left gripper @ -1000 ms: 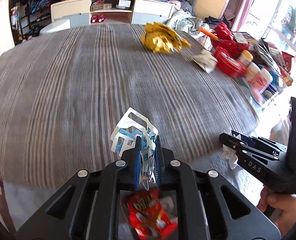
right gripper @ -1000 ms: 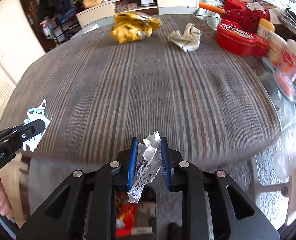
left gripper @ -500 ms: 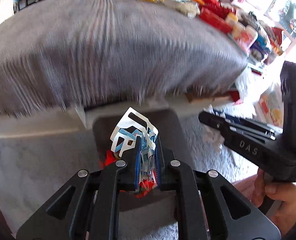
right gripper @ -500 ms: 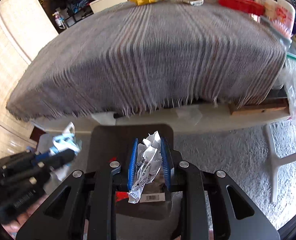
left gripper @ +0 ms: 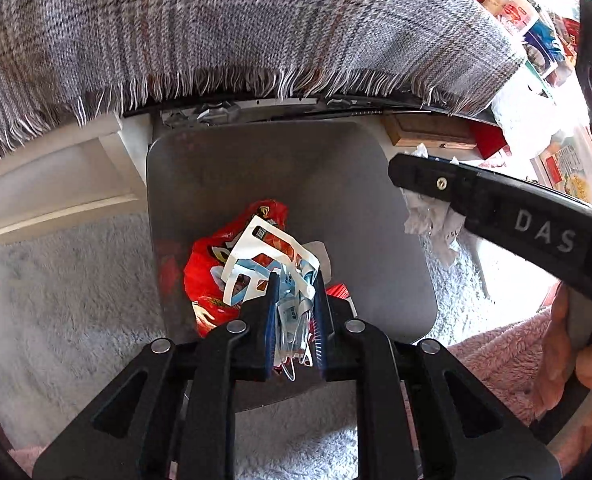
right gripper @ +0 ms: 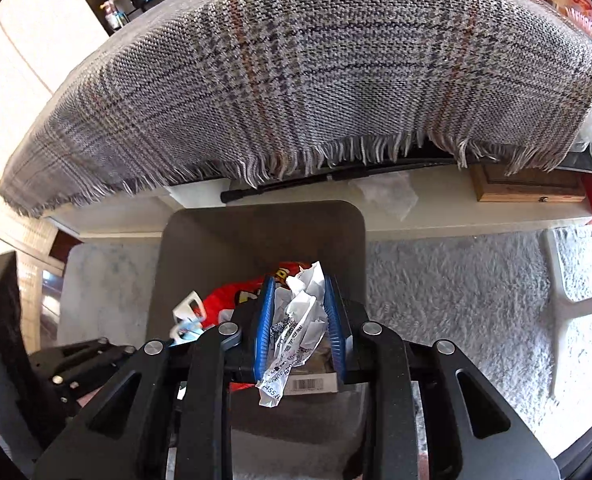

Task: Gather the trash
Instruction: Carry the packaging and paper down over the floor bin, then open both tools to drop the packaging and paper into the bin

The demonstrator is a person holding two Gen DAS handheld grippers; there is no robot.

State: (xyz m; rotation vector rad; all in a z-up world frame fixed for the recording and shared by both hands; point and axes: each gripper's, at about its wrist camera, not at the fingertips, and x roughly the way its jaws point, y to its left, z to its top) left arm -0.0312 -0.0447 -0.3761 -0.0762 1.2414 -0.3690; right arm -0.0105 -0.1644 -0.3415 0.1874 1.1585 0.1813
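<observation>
The left gripper (left gripper: pixel 295 280) is being held over the grey bin (left gripper: pixel 360 200), with its blue pads (left gripper: pixel 271 312) clamped narrowly on a white and light-blue cut-out plastic wrapper (left gripper: pixel 264 258). The wrapper is projecting beyond the fingertips, above a red snack bag (left gripper: pixel 204 268) that is lying inside the bin.

The right gripper (right gripper: pixel 299 280) is likewise being held over the grey bin (right gripper: pixel 200 248), with its blue pads (right gripper: pixel 265 320) closed on a crumpled white printed paper (right gripper: pixel 300 316). The paper is being pinched between the pads, one end sticking out past the fingertips and the other hanging back toward the camera. Below it, a red snack bag (right gripper: pixel 232 300) and a barcoded label (right gripper: pixel 310 385) are being seen in the bin.

In the left wrist view, the right gripper (left gripper: pixel 412 172) is being seen at the right, over the right rim of the bin, with the paper (left gripper: pixel 428 216) hanging beneath it. In the right wrist view, the left gripper (right gripper: pixel 164 346) is being seen at the near left, with the wrapper (right gripper: pixel 188 312) at its tip.

The bin is being shown standing on a pale fluffy carpet (right gripper: pixel 456 300), just beside the near edge of a low surface draped with a fringed plaid cloth (right gripper: pixel 316 80). A wooden box (right gripper: pixel 528 188) is being seen under the cloth at the far right.
</observation>
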